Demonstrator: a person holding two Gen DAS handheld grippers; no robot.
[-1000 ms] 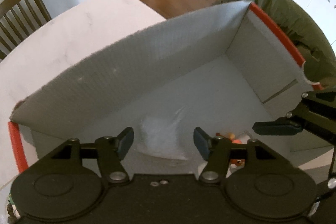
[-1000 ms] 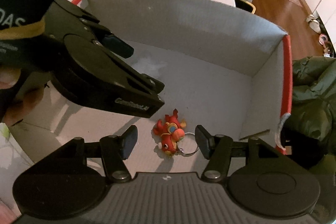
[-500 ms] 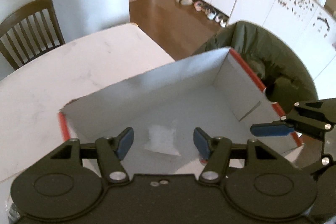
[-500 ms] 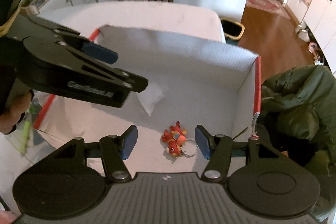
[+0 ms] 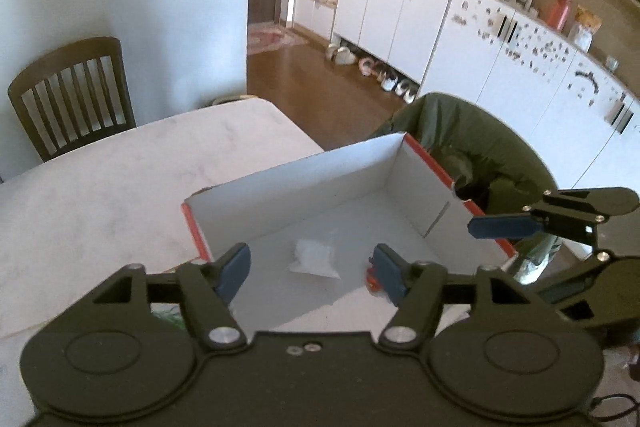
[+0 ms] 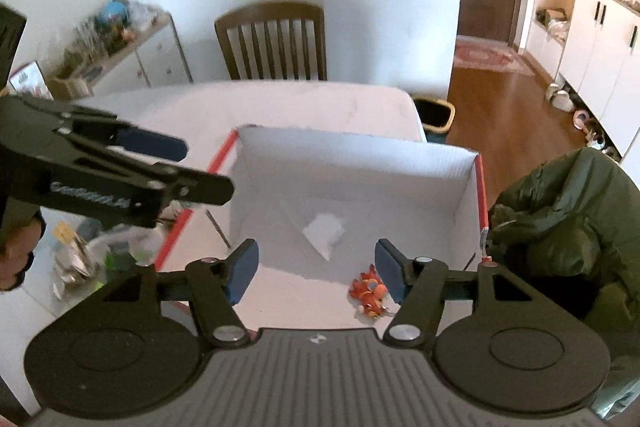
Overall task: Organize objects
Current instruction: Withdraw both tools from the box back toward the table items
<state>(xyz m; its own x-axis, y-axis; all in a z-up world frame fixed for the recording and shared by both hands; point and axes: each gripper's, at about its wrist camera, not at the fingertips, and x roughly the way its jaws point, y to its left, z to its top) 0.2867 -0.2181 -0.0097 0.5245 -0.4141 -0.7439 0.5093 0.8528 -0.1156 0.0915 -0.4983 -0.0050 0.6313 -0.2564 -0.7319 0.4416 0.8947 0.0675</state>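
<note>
1. Fingers, left wrist view: left gripper [image 5: 312, 269] is spread wide w/ nothing between its blue pads [image 5: 234, 269]; it hangs above the near edge of an open white box [image 5: 320, 179] w/ red rim.
2. Same view: box sits on a pale marble-look table [image 5: 120, 167]. On the box floor lies a small clear plastic bag [image 5: 314, 261], roughly mid-floor. A red toy keychain [image 5: 372, 277] lies near it to the right, mostly hidden behind the right-hand pad.
3. Same view: right gripper [image 5: 532, 239] shows at the right edge, past the box's right wall; one blue pad visible, jaws apart. A dark green jacket [image 5: 480, 147] is bunched just beyond the box. A wooden chair [image 5: 76, 95] stands at the far side of the table.
4. Right wrist view: right gripper [image 6: 316, 273] is also released, pads wide, empty, raised over the box [image 6: 360, 163].
5. Same view: toy keychain [image 6: 370, 291] rests on the box floor near the front right, just beside the right pad but not held. Plastic bag [image 6: 326, 231] lies farther in, apart from the toy.
6. Same view: left gripper [image 6: 160, 167] reaches in from the left, above the box's left rim, jaws apart, gripped by a hand [image 6: 18, 251]. Misc. clutter lies on the table left of the box; too blurred to ID. Jacket [image 6: 560, 219] is against the box's right side.
</note>
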